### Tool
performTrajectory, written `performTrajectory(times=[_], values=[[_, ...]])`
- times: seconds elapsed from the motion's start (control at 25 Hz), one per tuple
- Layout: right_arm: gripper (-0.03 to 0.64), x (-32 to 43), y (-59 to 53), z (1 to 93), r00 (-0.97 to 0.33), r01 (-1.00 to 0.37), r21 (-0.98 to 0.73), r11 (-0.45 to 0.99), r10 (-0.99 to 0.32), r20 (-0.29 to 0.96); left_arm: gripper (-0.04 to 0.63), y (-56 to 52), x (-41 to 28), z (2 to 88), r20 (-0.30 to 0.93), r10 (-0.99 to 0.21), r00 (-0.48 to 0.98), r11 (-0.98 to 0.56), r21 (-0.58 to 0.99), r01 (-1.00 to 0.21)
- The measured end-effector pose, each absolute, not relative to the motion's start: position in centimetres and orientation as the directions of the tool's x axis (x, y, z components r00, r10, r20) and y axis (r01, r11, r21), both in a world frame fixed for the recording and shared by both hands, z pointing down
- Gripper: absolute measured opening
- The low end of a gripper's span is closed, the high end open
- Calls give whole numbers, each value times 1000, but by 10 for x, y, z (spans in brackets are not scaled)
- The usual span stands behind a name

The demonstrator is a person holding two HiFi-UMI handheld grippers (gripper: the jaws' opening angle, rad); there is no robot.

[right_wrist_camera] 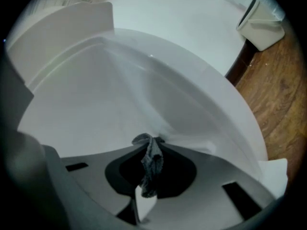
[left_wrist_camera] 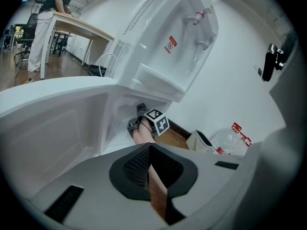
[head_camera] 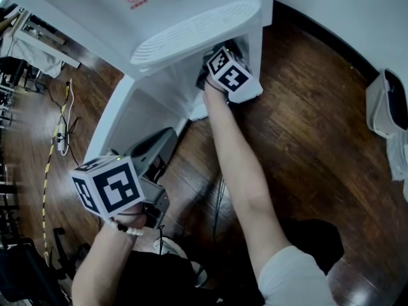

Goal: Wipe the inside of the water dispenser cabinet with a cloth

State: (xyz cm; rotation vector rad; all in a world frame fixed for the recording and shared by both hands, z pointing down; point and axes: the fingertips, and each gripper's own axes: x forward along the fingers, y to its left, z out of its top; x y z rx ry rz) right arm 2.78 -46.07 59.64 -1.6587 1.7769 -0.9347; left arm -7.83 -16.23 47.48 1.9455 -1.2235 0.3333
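A white water dispenser [head_camera: 191,37] stands against the wall on a dark wooden floor [head_camera: 306,126], its lower cabinet [right_wrist_camera: 120,95] open and what appears to be the cabinet door [head_camera: 124,116] swung out to the person's left, which gives room to reach in. The person's bare right forearm [head_camera: 239,164] stretches from the bottom of the head view up into the opening under the drip tray [head_camera: 191,34], carrying the right gripper [right_wrist_camera: 151,143] deep enough that only its marker cube shows at the cabinet mouth. That gripper is clamped on a small grey cloth [right_wrist_camera: 152,164], gathered into a narrow fold between the jaws, with its bunched end poking past the tips and meeting the white inner wall, a hold that lets the cloth, not the hard jaws, touch the plastic. Wiping looks to be under way, though how much of the interior is done cannot be judged. The left gripper [left_wrist_camera: 147,150] is held low and back near the person's body, well apart from the cabinet, its jaws brought together on nothing, apparently kept out of the working arm's path. A white bin [head_camera: 386,104] sits on the floor to the right.
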Motion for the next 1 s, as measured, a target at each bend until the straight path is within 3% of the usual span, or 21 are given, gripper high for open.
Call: performTrajectory(times=[0.28,0.52,0.72,1.0], values=[[43,28,-458,686,-111,-580,-802,-143,-961,253,-12,-160,-83,477,591,-639,493,-202,489,-849],[43,33,-449,724,-106,-551,-805,-218,-939,327,-12,-160,-81,475,588,-640,495,-209,486,-849],[43,36,-447,711,-114,-559,-806,-195,-944,308,-12,-155,-78,473,575,-643,506,-212,501,-839],[43,39,-443,632,-108,-497,-865,-71,-984,143,-12,-154,-75,466,563,-650,510,-237,488,-840]])
